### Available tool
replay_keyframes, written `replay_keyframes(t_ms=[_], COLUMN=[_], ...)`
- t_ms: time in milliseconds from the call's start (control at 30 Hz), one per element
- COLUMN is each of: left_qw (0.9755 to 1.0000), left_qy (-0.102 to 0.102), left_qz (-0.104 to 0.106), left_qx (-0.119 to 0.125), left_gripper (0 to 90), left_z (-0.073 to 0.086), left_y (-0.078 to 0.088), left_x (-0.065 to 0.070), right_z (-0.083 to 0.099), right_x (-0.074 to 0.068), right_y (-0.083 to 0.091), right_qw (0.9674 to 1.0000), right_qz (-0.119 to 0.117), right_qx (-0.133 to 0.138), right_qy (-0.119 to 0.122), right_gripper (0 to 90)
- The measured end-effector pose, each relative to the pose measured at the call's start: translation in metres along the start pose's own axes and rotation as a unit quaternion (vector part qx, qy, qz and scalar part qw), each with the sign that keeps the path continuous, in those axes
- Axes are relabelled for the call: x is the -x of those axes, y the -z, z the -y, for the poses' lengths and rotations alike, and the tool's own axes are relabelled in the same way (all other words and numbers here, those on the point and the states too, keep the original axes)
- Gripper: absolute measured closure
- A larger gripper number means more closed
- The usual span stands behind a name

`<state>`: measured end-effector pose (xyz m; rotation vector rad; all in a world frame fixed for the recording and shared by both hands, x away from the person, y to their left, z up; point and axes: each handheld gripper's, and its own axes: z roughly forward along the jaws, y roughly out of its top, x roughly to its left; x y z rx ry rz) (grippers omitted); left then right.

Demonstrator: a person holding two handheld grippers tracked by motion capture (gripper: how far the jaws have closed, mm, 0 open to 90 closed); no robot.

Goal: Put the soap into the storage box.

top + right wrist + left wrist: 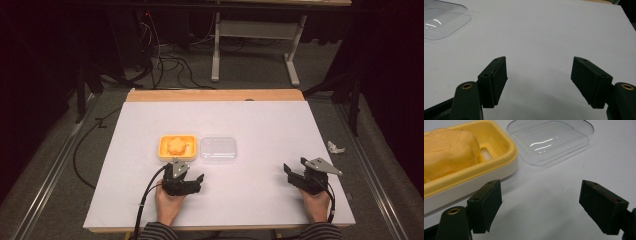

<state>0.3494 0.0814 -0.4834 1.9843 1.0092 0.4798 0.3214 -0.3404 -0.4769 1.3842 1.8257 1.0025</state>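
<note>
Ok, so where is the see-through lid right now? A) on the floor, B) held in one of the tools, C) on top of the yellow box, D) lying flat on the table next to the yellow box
D: the clear lid lies flat on the white table right beside the yellow box, which stands open with the orange soap in it, and both tools are empty.

The yellow tray (499, 157) and orange soap (449, 152) are cut off at the left gripper view's left edge; the clear lid (441, 22) is clipped in the right gripper view's corner.
</note>
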Motion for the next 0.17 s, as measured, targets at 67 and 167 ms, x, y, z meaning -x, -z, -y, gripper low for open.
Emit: replay_keyframes(t_ms=[67,167], left_qw=[1.0000,1.0000], left_qy=[-0.002,-0.008], left_qz=[-0.004,-0.006], left_qx=[0.002,0.001], left_gripper=[18.4,18.4], left_z=[0.0002,0.0002], left_y=[-0.0002,0.0000], left_x=[0.0011,0.0021], right_z=[0.0000,0.0001], right_x=[0.0002,-0.0002], right_y=[-0.0001,0.0001], right_qw=[1.0000,1.0000], right_qz=[0.000,-0.001], right_qx=[0.000,0.001], right_qy=[0.001,0.000], right_gripper=[29.6,29.5])
